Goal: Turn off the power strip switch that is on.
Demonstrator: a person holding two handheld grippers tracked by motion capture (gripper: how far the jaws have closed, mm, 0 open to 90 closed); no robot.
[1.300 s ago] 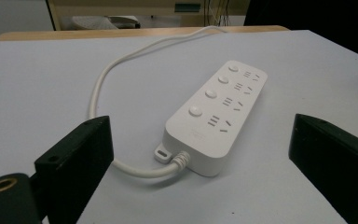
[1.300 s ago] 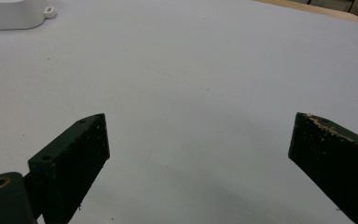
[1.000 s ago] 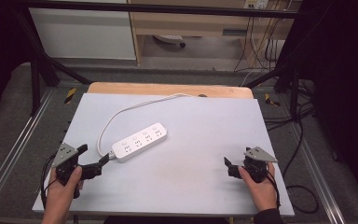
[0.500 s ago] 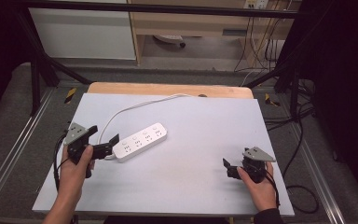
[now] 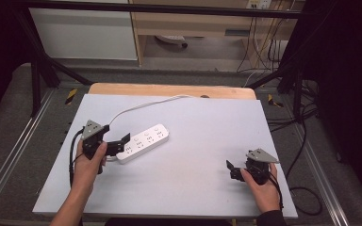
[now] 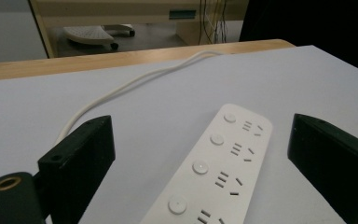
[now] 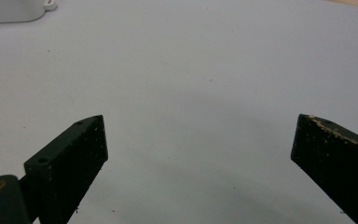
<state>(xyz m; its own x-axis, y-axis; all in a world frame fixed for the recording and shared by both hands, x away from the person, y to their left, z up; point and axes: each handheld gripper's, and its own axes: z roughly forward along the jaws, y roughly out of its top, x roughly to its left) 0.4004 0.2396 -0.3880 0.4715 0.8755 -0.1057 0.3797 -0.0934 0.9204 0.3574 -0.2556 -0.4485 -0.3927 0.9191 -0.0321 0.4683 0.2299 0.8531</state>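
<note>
High view shows left tongs (image 5: 122,142), wide open, reaching the strip (image 5: 143,142); next they must close around it. Right tongs (image 5: 231,168) rest open, empty.

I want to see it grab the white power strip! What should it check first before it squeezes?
1. Left gripper open wide: ok, jaws stand far apart.
2. Power strip between the jaws: ok, its near end lies between them.
3. Jaws touching the strip: not ok, gaps on both sides.
4. Strip lying flat on the table, sockets up: ok.
5. White cord out of the jaws' way: ok, it trails off towards the table's far edge.
6. Right gripper out of the way: ok, open over bare table.
</note>
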